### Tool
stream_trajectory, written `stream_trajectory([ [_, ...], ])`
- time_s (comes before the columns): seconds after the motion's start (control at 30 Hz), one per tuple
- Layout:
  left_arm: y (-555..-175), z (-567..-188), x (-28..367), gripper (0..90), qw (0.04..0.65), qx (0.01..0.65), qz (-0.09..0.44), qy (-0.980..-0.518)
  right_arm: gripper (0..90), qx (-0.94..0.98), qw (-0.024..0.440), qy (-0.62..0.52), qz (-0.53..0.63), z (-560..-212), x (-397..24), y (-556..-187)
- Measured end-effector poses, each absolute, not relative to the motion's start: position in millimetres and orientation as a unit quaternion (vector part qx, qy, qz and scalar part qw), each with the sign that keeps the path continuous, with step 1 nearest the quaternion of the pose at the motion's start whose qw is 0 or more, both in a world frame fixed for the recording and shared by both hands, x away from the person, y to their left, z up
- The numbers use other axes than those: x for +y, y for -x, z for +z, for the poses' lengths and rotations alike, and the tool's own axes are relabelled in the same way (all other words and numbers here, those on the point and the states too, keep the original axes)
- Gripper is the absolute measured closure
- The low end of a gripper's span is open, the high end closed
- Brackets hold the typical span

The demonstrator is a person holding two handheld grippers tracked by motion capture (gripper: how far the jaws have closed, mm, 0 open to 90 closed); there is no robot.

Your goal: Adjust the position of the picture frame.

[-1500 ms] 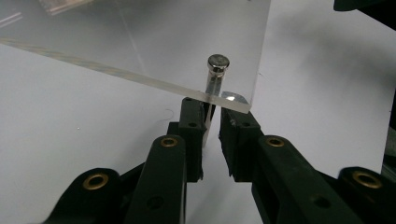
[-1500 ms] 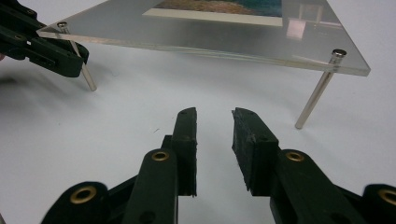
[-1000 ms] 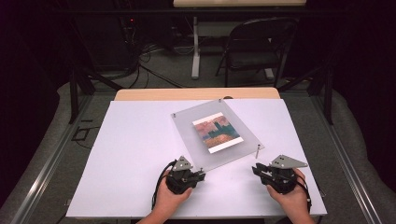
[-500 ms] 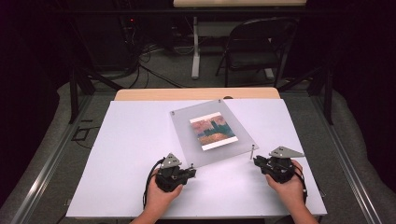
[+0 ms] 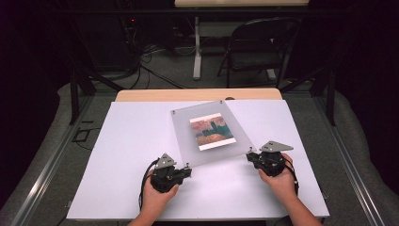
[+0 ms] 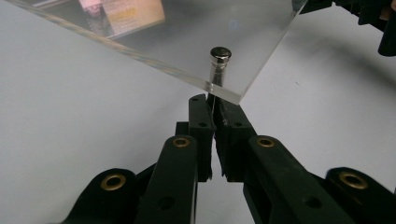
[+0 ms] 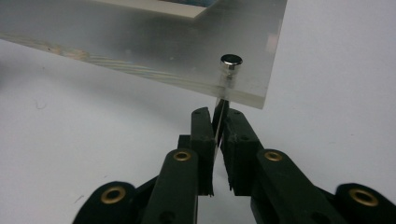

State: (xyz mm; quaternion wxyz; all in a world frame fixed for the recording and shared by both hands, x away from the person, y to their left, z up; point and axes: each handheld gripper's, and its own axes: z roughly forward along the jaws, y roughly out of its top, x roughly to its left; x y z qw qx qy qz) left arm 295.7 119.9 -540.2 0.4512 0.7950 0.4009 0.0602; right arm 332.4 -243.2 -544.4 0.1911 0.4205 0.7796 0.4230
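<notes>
No text, label or number can be read anywhere, not even on the picture (image 5: 211, 131) under the acrylic panel (image 5: 186, 141).

Both grippers are chunky black plastic: the left gripper (image 5: 187, 168) and right gripper (image 5: 250, 157) each carry a grey three-cornered plate on top, brass-ringed pivot holes along the jaws, and a black cable trailing back. Bare forearms, no sleeves.

A white desk (image 5: 117, 155) spans the middle, its wooden edge (image 5: 197, 95) showing at twelve o'clock. Beyond, at one o'clock, stands a dark folding chair (image 5: 259, 47). Black cables (image 5: 146, 59) sprawl over the grey floor (image 5: 56, 141) at eleven o'clock.
</notes>
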Motion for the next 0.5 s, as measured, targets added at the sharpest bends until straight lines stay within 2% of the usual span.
stream_trajectory([
  [0.5, -304.1, -533.6, 145.1, 85.5, 0.450, 0.429, 0.079, -0.779, 85.6, 0.779, 0.151, -0.410, 0.450, -538.6, -228.6, -327.5],
])
